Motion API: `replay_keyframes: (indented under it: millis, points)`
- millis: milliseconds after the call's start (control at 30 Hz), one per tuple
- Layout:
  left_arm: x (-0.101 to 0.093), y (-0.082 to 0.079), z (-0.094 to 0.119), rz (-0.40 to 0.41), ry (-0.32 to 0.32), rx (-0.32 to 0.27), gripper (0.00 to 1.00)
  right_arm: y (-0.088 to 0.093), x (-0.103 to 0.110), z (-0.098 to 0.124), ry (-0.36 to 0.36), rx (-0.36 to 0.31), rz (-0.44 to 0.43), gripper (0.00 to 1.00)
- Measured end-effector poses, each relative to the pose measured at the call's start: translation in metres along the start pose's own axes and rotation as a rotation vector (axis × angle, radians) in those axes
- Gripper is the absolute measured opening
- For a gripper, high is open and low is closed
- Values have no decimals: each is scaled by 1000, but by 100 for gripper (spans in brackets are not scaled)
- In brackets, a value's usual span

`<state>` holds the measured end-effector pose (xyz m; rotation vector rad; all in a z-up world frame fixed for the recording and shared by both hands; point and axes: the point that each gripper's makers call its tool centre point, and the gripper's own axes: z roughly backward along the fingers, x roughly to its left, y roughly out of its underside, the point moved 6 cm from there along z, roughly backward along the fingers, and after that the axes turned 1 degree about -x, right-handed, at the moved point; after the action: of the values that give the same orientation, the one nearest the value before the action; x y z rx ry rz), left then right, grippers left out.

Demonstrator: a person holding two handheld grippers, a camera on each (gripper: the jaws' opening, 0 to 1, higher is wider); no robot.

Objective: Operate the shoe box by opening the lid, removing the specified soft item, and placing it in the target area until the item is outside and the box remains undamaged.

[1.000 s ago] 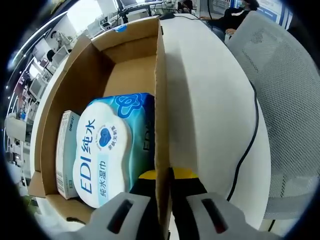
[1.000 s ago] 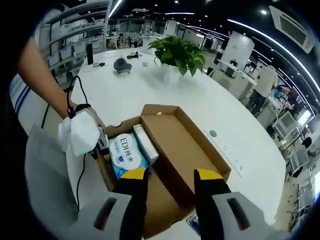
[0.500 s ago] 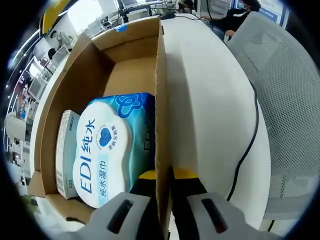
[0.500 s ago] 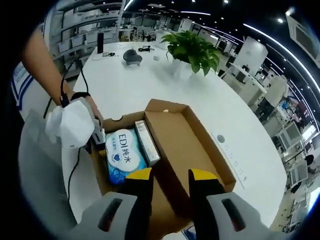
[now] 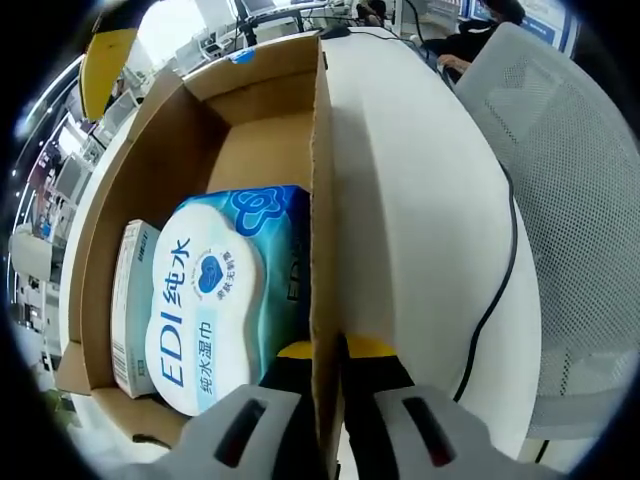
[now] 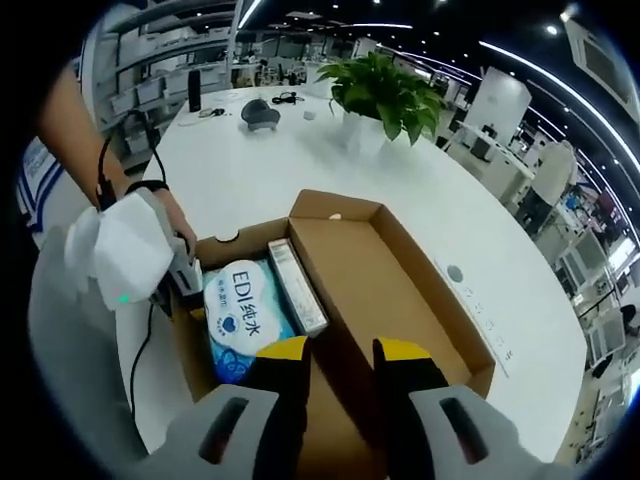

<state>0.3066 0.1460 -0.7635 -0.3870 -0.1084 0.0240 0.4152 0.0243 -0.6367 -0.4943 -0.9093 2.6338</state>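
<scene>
The open cardboard shoe box lies on a white table, its lid folded flat beside it. Inside lies a soft blue and white wet-wipes pack, with a slim white carton along one side of it. My left gripper is shut on the box's side wall. In the right gripper view that left gripper sits at the box's left wall, held by a hand. My right gripper hovers open above the box's near edge, holding nothing.
A grey mesh chair and a black cable flank the table beside the box. A potted plant and small dark items stand at the table's far end. A yellow tip shows beyond the box's far corner.
The right gripper view has moved closer over the box, and its jaws stand a little narrower. A yellow tip has come in at the top left of the left gripper view. The left gripper holds still.
</scene>
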Motion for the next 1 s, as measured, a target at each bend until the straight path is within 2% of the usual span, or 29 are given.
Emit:
replay_keyframes:
  millis: [133, 333, 467, 567, 767, 900, 1000]
  points:
    - [0, 0, -1, -1, 0, 0, 2, -6, 9, -15, -27, -37, -25, 22]
    - [0, 0, -1, 0, 0, 0, 2, -12, 22, -43, -50, -31, -75, 22]
    - [0, 0, -1, 0, -1, 0, 2, -12, 32, -54, -69, 0, 61, 23]
    - [0, 0, 0, 1, 0, 0, 2, -12, 32, -61, -63, -1, 51, 22]
    - [1, 0, 0, 2, 0, 0, 2, -7, 36, -72, -69, 43, 116, 21]
    - [0, 1, 0, 2, 0, 1, 2, -9, 34, -78, -51, 58, 104, 21]
    - [0, 1, -1, 8, 3, 3, 2, -10, 39, -84, -53, 73, 136, 22]
